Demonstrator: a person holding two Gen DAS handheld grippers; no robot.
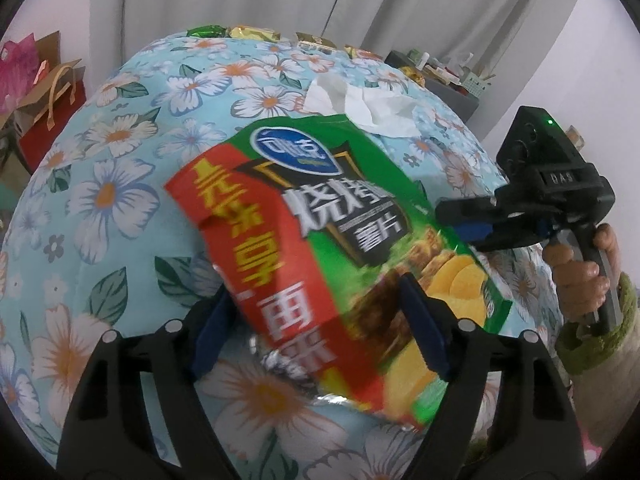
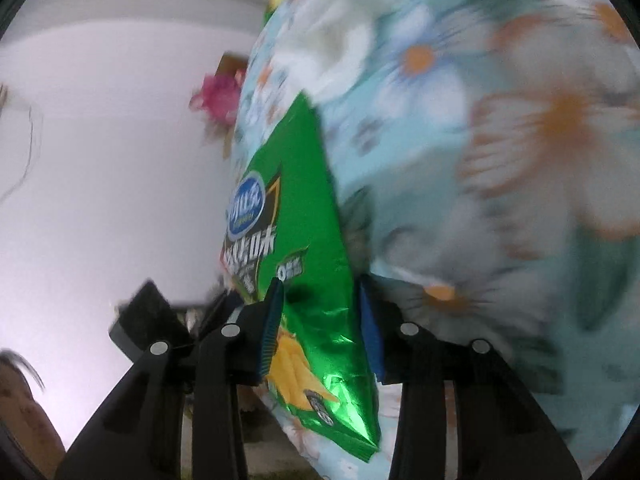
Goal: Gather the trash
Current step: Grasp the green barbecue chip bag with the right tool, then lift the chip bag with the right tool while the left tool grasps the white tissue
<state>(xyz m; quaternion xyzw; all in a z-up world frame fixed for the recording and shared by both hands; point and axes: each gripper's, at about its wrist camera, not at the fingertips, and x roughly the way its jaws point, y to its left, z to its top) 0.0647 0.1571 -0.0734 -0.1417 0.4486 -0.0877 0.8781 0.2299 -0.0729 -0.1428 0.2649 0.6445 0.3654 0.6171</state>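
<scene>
Both the left gripper (image 1: 316,328) and right gripper (image 2: 320,324) pinch the crisp bag (image 1: 320,232). It hides part of the crumpled tissue (image 1: 360,108); the floral tablecloth (image 2: 500,160) is blurred

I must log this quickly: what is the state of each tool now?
Left tool: closed on the chip bag, at its bottom end.
Right tool: closed on the same chip bag, at its side edge.

Right tongs (image 2: 320,328) w/ blue pads (image 2: 270,320), one each side of a green chip bag (image 2: 304,240); pads close to the foil, contact unclear thru blur. Bag stands edge-on vs the floral cloth (image 2: 500,160) on the surface, which fills the right half. White wall (image 2: 120,140) at left. Pink thing (image 2: 218,98) near cloth's far edge, blurred. Black device (image 2: 146,320) low left.
</scene>
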